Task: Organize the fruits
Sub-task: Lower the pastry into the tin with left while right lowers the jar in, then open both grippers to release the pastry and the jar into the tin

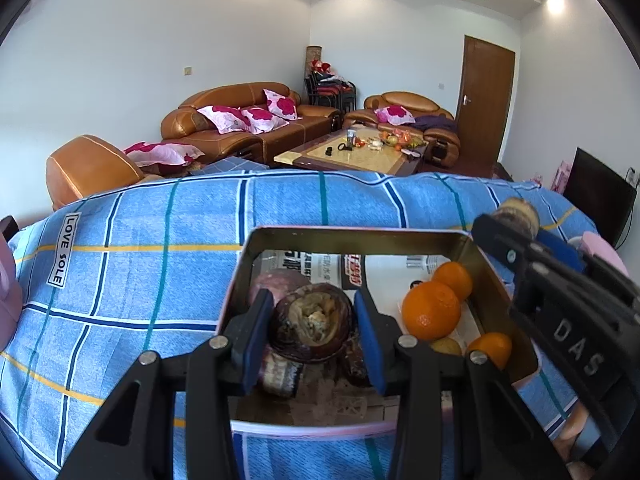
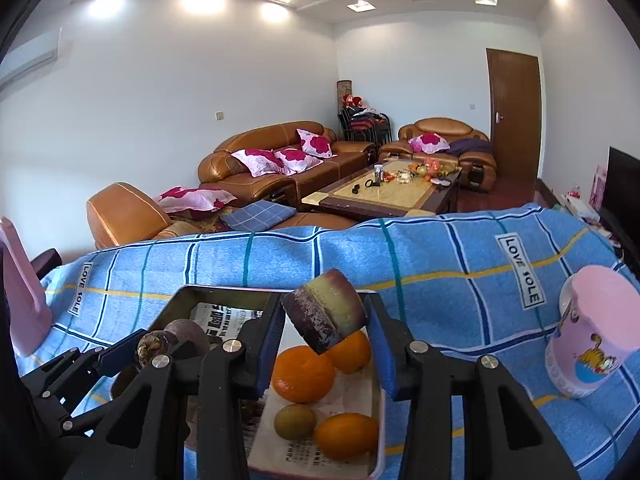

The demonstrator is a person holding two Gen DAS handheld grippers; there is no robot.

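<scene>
Inside the metal tin (image 1: 492, 276) on the blue checked cloth (image 1: 132, 280), the left gripper (image 1: 314, 330) is clamped on a dark purple-brown fruit piece (image 1: 312, 322). Above the tin's right half, the right gripper (image 2: 326, 320) holds a cut purple-and-green chunk (image 2: 324, 312) over the oranges (image 2: 303, 374). The tin walls stand close on both sides. A pink cup (image 2: 592, 332) sits well apart. The fruit under the left fingers is partly hidden.
</scene>
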